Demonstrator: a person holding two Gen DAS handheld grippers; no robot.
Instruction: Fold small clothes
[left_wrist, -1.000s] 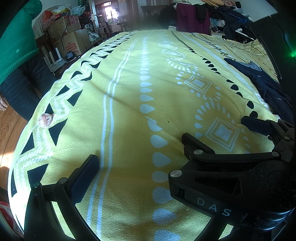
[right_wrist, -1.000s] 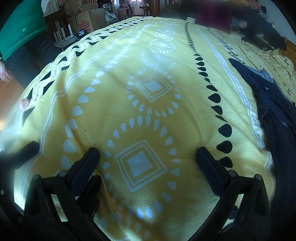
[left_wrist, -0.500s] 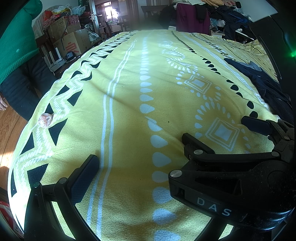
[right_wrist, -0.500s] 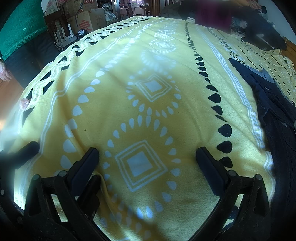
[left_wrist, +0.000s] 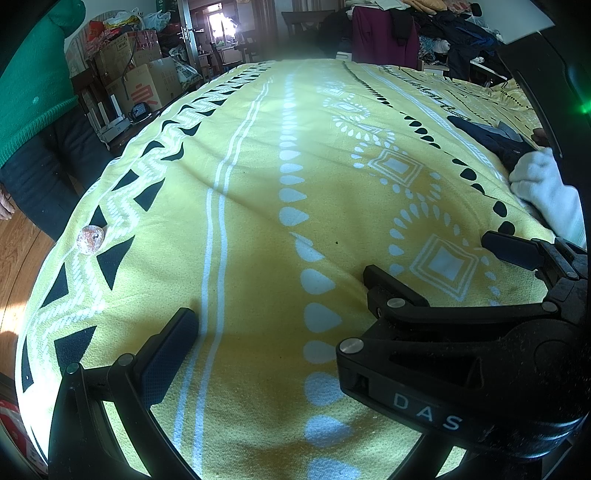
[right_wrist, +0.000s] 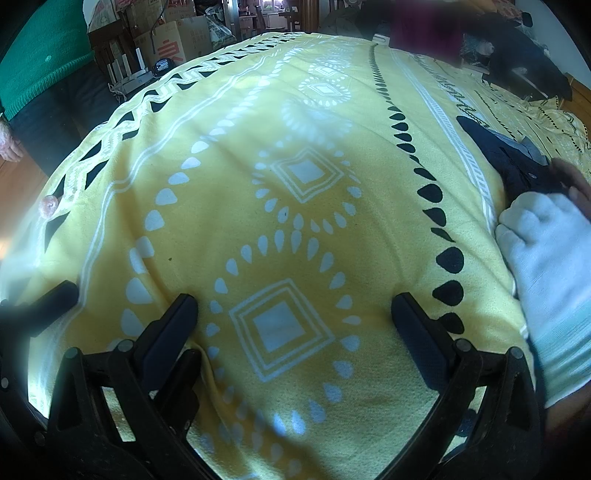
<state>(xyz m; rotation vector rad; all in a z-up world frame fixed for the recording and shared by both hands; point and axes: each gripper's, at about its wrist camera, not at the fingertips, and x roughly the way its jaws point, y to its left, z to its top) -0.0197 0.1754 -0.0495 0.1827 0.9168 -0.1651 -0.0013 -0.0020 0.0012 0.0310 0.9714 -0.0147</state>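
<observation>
The dark navy garment (left_wrist: 491, 138) lies at the far right of the yellow patterned blanket (left_wrist: 258, 177) in our left wrist view, well apart from our left gripper (left_wrist: 277, 306), which rests low over the blanket near its close edge. Of this gripper we see only the left finger (left_wrist: 166, 354) clearly; the other side is hidden behind the right gripper (left_wrist: 424, 266), which crosses the frame with its fingers spread apart and nothing between them. A white-gloved hand (left_wrist: 543, 188) sits just in front of the garment, touching it at its near end. A small round pinkish object (left_wrist: 90, 240) lies on the blanket's left border, and a person in a green sweater (left_wrist: 33, 85) stands beyond that edge.

In our right wrist view, the dark navy garment (right_wrist: 517, 162) lies up and to the right of the right gripper (right_wrist: 295, 314), well apart from it. The gripper's two fingers (right_wrist: 173, 328) stand wide apart over a white diamond motif, holding nothing. The gloved hand (right_wrist: 546, 251) rests on the blanket between the gripper and the garment, and bare fingertips (right_wrist: 576, 184) touch the garment beside it. At the left edge, one blurred finger of the left gripper (right_wrist: 40, 306) shows; its spread cannot be judged here.
</observation>
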